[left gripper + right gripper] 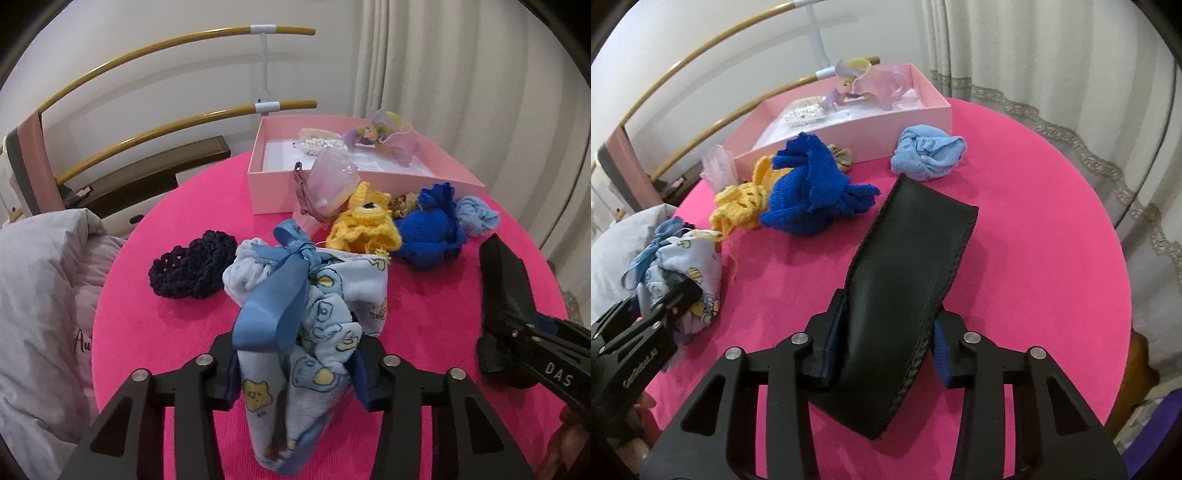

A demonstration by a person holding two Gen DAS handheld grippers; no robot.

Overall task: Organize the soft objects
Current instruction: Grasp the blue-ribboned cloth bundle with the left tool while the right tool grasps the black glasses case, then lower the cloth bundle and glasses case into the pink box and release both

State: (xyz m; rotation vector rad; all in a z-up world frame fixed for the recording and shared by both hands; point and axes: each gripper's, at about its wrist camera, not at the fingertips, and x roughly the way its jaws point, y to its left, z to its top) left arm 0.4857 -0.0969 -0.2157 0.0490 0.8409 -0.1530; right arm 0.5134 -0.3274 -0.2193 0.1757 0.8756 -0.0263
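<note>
My left gripper is shut on a light-blue printed cloth pouch tied with a blue ribbon, at the near side of the pink round table. My right gripper is shut on a black leather case, held over the table; the case also shows in the left wrist view. The pouch appears in the right wrist view at left, with the left gripper on it.
A pink open box at the table's far side holds a pastel bow and beaded pieces. Near it lie a yellow crochet piece, a royal-blue knit piece, a light-blue cloth, a navy crochet piece. Bedding lies left.
</note>
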